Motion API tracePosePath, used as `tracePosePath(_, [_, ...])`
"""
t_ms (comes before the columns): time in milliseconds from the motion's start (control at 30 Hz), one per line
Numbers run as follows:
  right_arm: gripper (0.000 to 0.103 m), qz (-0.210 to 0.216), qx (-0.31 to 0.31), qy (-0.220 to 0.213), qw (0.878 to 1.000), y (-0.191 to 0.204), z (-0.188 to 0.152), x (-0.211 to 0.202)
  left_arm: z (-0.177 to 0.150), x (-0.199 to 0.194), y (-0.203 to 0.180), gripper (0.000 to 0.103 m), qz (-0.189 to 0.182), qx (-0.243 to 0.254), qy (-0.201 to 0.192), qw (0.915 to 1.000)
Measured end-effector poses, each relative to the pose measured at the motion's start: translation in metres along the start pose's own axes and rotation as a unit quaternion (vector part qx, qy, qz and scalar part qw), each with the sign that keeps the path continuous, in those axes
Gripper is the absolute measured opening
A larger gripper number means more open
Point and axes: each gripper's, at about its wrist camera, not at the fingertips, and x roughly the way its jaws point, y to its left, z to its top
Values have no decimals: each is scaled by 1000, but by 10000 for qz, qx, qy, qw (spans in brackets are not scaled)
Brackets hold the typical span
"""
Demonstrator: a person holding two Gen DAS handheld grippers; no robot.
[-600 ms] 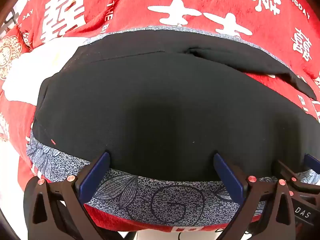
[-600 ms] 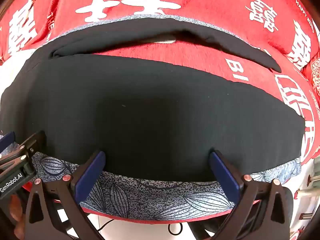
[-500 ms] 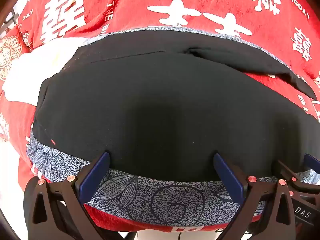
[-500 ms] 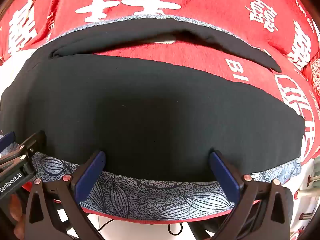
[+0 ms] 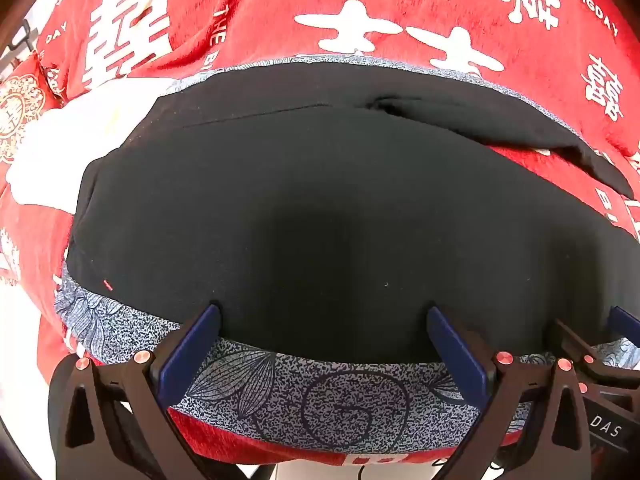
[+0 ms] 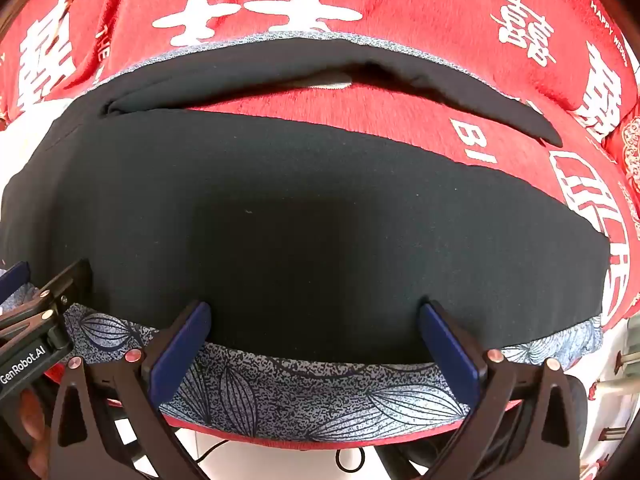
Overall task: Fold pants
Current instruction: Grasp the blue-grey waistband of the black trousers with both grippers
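Black pants (image 5: pixel 320 200) lie on a red blanket (image 5: pixel 260 20). Both the left gripper (image 5: pixel 320 344) and right gripper (image 6: pixel 316 340) gape wide at the patterned hem (image 6: pixel 300 396), gripping nothing.

Setting reads as a home, most likely a bedroom or living area. Main evidence: a plush red blanket (image 5: pixel 280 12) covers nearly the whole work surface, printed in white with double-happiness characters and the English words "THE BIG DAY" and "HAPPY", i.e. wedding-style household bedding. A second textile, a grey-blue speckled cloth with leaf and flower line drawings (image 6: pixel 304 396), lies on it. Garment laid out flat: black pants (image 5: pixel 320 208). At the near edge of the right wrist view a thin black cable (image 6: pixel 348 460) lies on a white surface (image 6: pixel 260 460) below the blanket's edge. Nothing visible suggests lab, shop or workshop fittings. Room walls and furniture not discernible.
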Motion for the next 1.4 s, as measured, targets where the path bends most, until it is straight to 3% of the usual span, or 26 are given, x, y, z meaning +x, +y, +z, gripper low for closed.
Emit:
tracePosePath(200, [103,-1,0,-4,10000,0,0,0,3,0,-2,103,-13,8,75,10000])
tracePosePath(433, [103,-1,0,-15,10000,0,0,0,-6,0,-5,103,76,-42,-207,9997])
tracePosePath(567, [103,3,-2,-20,10000,-2,3,-4,-9,-1,-2,103,-97,82,-334,9994])
tracePosePath(1400, [103,-5,-22,-44,10000,-1,3,-5,-7,-2,-4,103,-81,162,-349,9992])
